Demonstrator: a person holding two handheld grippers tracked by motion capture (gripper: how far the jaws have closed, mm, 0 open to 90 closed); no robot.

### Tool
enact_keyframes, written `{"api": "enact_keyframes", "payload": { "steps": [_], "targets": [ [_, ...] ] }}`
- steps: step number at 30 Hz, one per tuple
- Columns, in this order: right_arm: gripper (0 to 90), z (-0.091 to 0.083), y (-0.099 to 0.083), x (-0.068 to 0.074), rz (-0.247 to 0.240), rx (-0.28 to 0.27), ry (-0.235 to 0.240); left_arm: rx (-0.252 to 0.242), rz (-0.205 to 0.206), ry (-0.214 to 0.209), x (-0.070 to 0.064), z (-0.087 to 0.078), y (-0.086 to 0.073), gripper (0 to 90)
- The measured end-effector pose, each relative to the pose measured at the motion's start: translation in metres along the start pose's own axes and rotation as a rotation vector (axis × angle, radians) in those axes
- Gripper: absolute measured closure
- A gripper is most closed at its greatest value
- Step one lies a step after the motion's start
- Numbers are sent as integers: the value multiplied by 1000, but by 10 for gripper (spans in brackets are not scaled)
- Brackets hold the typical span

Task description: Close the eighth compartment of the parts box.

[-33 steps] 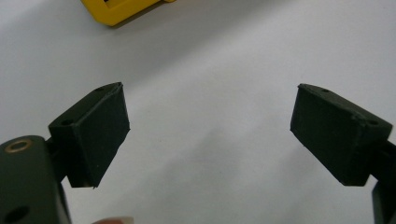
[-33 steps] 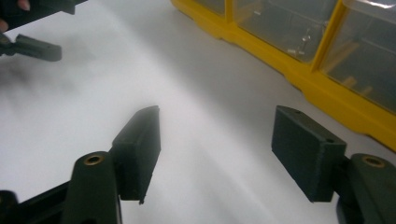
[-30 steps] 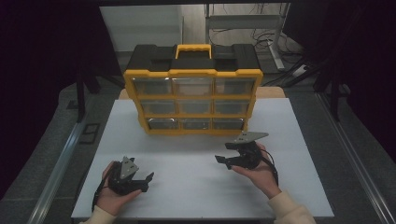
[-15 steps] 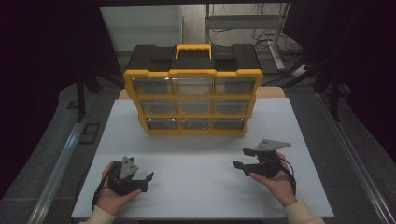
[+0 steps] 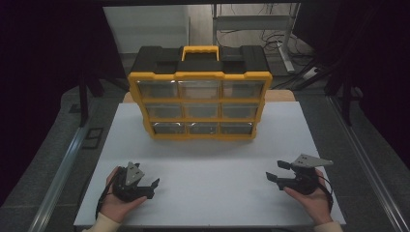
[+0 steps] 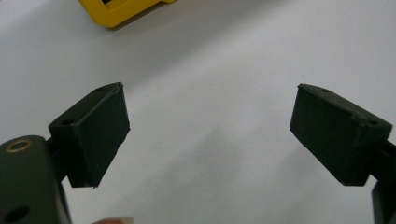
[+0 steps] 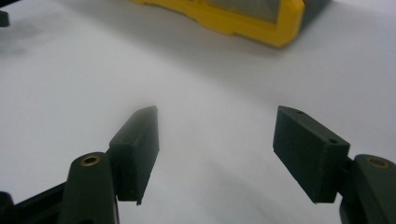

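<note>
A yellow and black organiser case (image 5: 199,99) with several clear drawers stands upright at the back middle of the white table (image 5: 212,164). My left gripper (image 5: 151,189) rests low over the table's near left, held in a hand, its jaws wide apart and pointing right with nothing between them. My right gripper (image 5: 273,170) hovers at the near right, jaws apart and pointing left, also with nothing in them. In the left gripper view the gripper (image 6: 210,126) faces bare table, the case's yellow corner (image 6: 123,10) far off. In the right gripper view the gripper (image 7: 215,135) faces the case's yellow base (image 7: 243,19).
Metal rails (image 5: 58,179) run along both sides of the table. Behind the case lie cables and a metal frame (image 5: 270,29) on the floor. A broad bare stretch of table separates the two grippers and the case.
My right gripper has moved to the right and nearer the table's front edge, staying open. The left gripper has stayed put.
</note>
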State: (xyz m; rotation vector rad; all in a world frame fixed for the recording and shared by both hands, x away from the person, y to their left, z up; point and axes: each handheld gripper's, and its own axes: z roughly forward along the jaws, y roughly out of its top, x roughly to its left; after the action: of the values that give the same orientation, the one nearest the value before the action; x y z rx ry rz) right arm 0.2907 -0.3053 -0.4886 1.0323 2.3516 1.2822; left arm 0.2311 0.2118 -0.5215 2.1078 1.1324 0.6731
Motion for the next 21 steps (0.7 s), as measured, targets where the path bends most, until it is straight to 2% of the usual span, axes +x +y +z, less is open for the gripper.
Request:
{"api": "enact_keyframes", "payload": {
  "steps": [5, 21],
  "targets": [
    [319, -2, -6, -5, 12, 10, -12, 0, -6, 0, 0, 2, 0, 122],
    [304, 2, -7, -3, -7, 33, -6, 0, -3, -2, 0, 1, 0, 122]
  ]
}}
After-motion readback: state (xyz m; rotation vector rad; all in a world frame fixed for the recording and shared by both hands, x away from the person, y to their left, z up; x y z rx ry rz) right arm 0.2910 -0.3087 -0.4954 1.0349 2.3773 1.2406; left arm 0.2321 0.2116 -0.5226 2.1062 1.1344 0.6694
